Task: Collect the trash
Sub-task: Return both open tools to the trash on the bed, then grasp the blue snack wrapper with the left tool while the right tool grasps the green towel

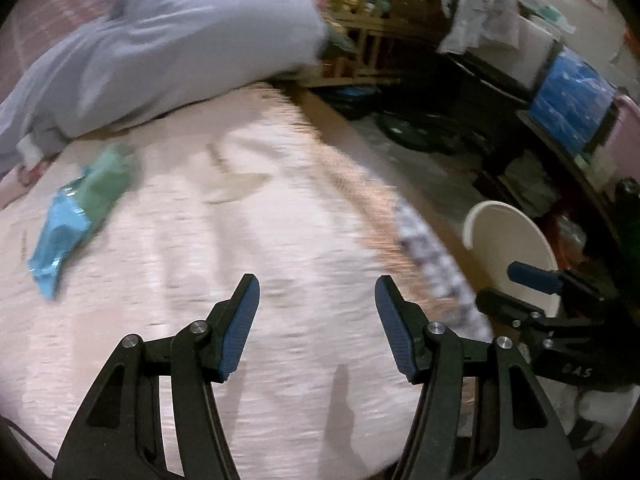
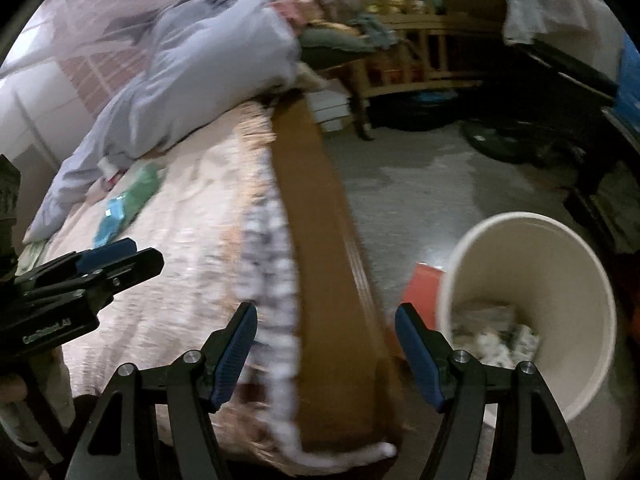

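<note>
Both grippers, left (image 1: 317,290) and right (image 2: 326,318), stood open and empty as we held them over the bed (image 1: 240,240); wrappers (image 1: 80,212) lay on it, bin (image 2: 560,280) beside.

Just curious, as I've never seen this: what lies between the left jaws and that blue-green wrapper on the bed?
Only bare pink bedspread, seen in the left wrist view, separates the left gripper from the wrapper.

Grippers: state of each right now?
Left gripper: open, holding nothing, over the bed.
Right gripper: open, holding nothing, over the bed edge beside the bin.
</note>
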A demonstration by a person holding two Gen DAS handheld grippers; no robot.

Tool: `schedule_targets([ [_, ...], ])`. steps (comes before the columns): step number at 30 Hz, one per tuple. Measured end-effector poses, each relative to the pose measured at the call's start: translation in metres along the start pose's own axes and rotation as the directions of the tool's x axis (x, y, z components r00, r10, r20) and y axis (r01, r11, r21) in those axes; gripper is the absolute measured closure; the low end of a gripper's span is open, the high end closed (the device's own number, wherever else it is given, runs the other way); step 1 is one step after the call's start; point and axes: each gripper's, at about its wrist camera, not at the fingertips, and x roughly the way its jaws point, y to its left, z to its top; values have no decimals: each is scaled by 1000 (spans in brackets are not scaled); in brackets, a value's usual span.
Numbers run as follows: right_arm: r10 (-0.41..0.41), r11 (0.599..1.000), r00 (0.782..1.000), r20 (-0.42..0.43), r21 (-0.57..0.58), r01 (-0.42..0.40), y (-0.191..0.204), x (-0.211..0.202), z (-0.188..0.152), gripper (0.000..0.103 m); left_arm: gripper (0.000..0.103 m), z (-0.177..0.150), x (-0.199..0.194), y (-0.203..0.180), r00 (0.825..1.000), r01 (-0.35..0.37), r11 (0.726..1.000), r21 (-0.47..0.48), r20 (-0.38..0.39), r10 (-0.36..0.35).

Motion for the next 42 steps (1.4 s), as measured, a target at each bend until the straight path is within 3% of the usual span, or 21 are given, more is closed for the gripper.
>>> schedule_targets([
  [14, 76, 979, 993, -89, -181, -91, 101, 55, 19, 33, 44, -23, -7, 155, 985, -172, 970, -170, -8, 173],
  [22, 108, 962, 985, -131, -235, -137, 141, 77, 25, 26, 44, -24, -6, 235, 984, -159, 962, -224, 44, 173],
  [27, 123, 947, 980, -155, -278, -163, 167, 93, 32, 26, 42, -19, 9, 277, 986, -153, 967, -206, 38, 164],
  [30, 129, 940, 978, -163, -294, -173, 176, 101, 36, 26, 42, -15, 18, 290, 987, -148, 975, -169, 43, 157],
  [35, 158, 940, 971, -182, -275, -205, 180, 114, 43, 26, 42, -9, 47, 293, 990, -142, 988, -54, -26, 141],
  [42, 166, 936, 968, -190, -279, -216, 187, 128, 54, 25, 41, 0, 65, 301, 984, -171, 984, -54, -55, 168],
])
